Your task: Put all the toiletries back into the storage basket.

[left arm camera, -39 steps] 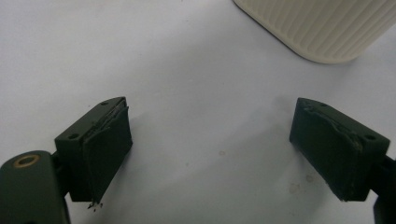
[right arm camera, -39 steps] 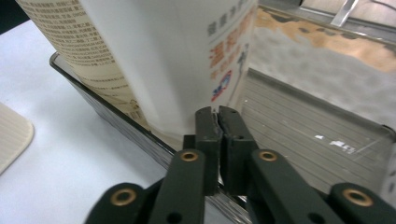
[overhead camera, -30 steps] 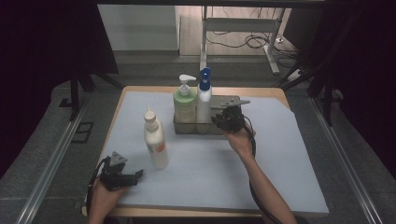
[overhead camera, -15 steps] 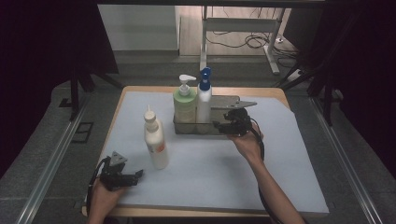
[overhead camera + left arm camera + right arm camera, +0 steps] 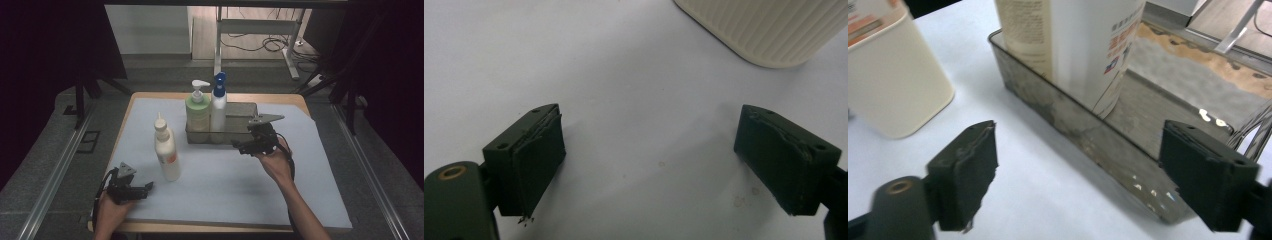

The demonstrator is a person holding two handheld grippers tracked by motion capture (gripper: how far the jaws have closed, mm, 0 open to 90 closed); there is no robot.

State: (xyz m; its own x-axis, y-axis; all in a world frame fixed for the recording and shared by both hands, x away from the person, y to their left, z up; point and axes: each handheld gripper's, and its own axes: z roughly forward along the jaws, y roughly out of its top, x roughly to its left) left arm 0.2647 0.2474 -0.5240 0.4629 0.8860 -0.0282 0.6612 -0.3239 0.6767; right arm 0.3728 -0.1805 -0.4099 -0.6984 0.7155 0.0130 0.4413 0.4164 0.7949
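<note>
The tray [image 5: 235, 131] sits at the table's far middle, holding a green bottle [image 5: 198, 113] and a blue-capped one [image 5: 218, 108]. Just in front of its right end hovers the right gripper [image 5: 239, 148], jaws wide, empty. The cream bottle [image 5: 166, 148] stands left of the tray; the left gripper [image 5: 148, 187], gaping and empty, rests nearer the front edge.

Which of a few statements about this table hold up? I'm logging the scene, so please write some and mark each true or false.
1. Two bottles stand in the grey tray. True: a green pump bottle and a blue-capped bottle.
2. The cream bottle lies on its side. False: it stands upright on the mat, outside the tray.
3. The right gripper is open and holds nothing. True.
4. The left gripper is clamped on the cream bottle. False: its fingers are spread apart over bare mat.
</note>
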